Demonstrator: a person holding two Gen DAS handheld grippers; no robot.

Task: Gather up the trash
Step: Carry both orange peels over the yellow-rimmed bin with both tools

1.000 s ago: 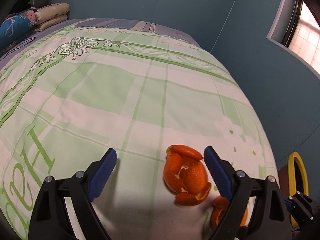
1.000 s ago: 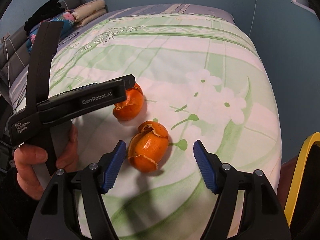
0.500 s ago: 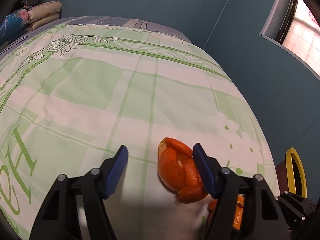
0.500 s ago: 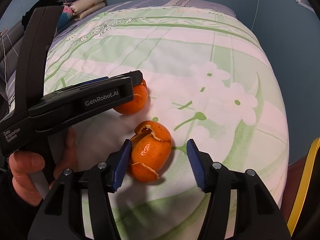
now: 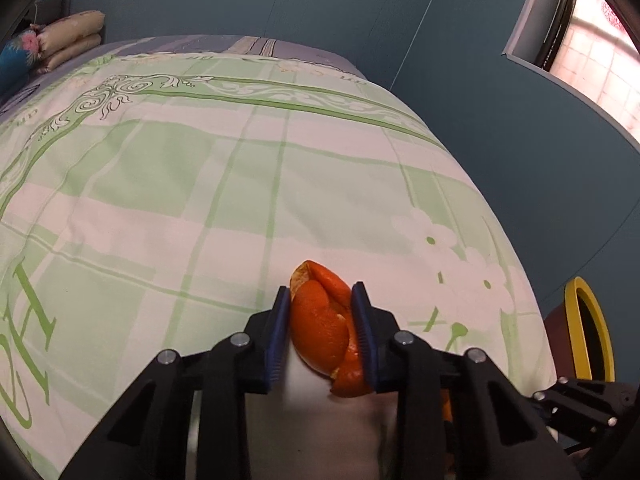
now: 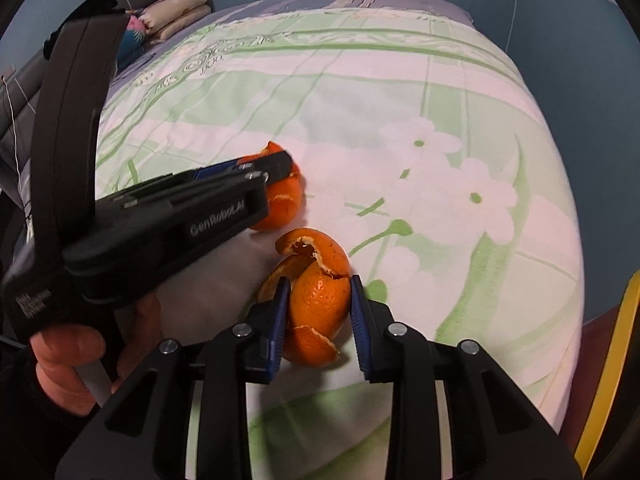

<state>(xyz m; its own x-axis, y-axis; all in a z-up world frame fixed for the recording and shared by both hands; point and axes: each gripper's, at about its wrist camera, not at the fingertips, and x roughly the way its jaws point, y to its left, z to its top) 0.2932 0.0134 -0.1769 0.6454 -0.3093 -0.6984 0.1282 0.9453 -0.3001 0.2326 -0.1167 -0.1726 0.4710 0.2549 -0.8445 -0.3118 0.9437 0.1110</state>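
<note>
Stretching across both views: the bed (image 5: 200, 184), covered w/ a green-and-white checked quilt, white flower print toward its right edge. Teal wall (image 5: 360, 8) behind it, a window (image 5: 592, 40) up at right in the left wrist view. Folded pillows (image 5: 68, 40) stacked at the far left corner of the bed. A yellow-rimmed bin (image 5: 588, 324) sits off the bed's right side, only partly in view.

Now the action. Left gripper (image 5: 320, 320) is angled down at the quilt, its blue fingers (image 5: 278, 336) closing, and the far orange peel (image 5: 324, 320) sits right between them, both pads pressing its sides. Peel is squeezed narrow and tall, its upper tip poking out past the fingertips, its lower curl hanging back toward the gripper body. From the right wrist view the same left gripper (image 6: 276, 168) reaches in from the left w/ a hand (image 6: 80, 360) wrapped on its grip, fingers together over that far peel (image 6: 284, 200), which rests on the quilt.

Right gripper (image 6: 318, 308) is doing the same on the near orange peel (image 6: 316, 300): fingers (image 6: 278, 320) closing, one pad on each flank. A curled flap of this peel rises above the fingertips; its lower torn edge sticks out below, between the pads. It lies on the quilt just beside the far peel, the two close but apart, next to the green stem of the flower print.
</note>
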